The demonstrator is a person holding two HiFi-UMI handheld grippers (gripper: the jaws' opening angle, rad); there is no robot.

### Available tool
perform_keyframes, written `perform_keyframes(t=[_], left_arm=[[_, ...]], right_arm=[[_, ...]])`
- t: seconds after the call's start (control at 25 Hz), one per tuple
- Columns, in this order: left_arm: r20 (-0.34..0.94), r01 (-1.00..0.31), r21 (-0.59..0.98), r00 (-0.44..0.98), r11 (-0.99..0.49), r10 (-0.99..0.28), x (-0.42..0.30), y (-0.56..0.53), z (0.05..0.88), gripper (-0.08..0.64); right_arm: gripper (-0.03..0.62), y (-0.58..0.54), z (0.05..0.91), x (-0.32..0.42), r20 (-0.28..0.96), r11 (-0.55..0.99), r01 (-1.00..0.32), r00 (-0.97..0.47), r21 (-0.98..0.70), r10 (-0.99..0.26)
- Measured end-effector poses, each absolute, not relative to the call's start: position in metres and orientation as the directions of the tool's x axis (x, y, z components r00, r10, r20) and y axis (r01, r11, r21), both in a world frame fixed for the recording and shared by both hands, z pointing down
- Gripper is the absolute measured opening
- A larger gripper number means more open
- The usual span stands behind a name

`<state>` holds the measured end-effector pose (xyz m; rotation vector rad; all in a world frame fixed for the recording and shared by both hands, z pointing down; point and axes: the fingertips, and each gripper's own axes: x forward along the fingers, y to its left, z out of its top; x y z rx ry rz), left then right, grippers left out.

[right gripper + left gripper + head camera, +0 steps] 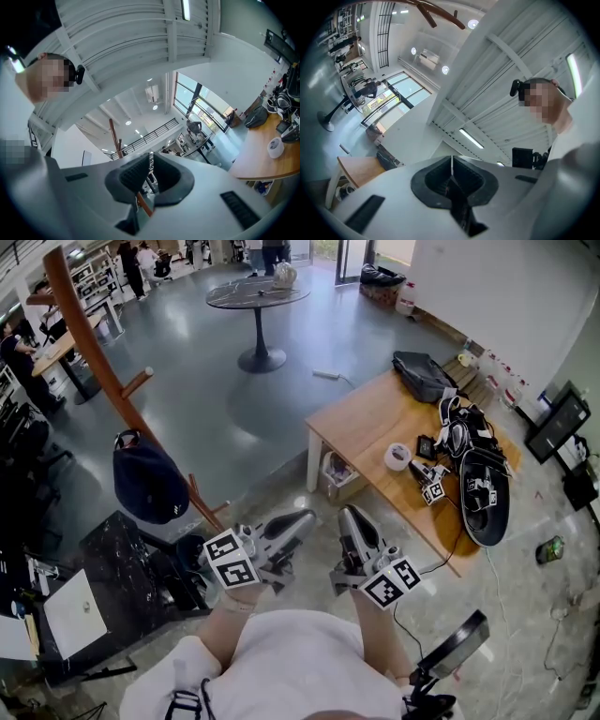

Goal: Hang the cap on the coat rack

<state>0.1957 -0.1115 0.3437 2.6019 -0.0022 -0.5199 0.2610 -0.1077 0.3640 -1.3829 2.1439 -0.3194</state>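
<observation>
The cap already hangs on the coat rack, caught at its upper edge on a peg low down the brown pole; by that the task looks done, or nearly so, and nothing is being carried.

The left tongs are held close in front of the person's chest, their pads pressed together with only a hairline of light between them, and empty; the right tongs sit just beside them, all but together with a thin sliver of gap, and likewise grip nothing.

From both tongs the cap lies to the left and a little farther off, well apart from either; the left tongs are the nearer, so any trimming of how it hangs would fall to that hand, reaching left across the body.

The cap's long axis runs down from the peg, the rounded crown bulging at the lower end and facing out from the pole; which way the peak points I cannot tell.

The wooden worktop with its clutter stands to the right, on the far side from the rack.
</observation>
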Motion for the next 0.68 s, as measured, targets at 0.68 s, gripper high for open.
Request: perform_keyframes(t=[0.68], left_arm=[[-0.346, 0.07, 0.467, 0.932, -0.881, -0.109, 0.1855, -0.1101, 0.3482, 0.02]], right_arm=[[0.043, -0.1077, 0.3694, 0.2531, -0.325, 0.443, -0.748, -0.314, -0.494, -0.892]])
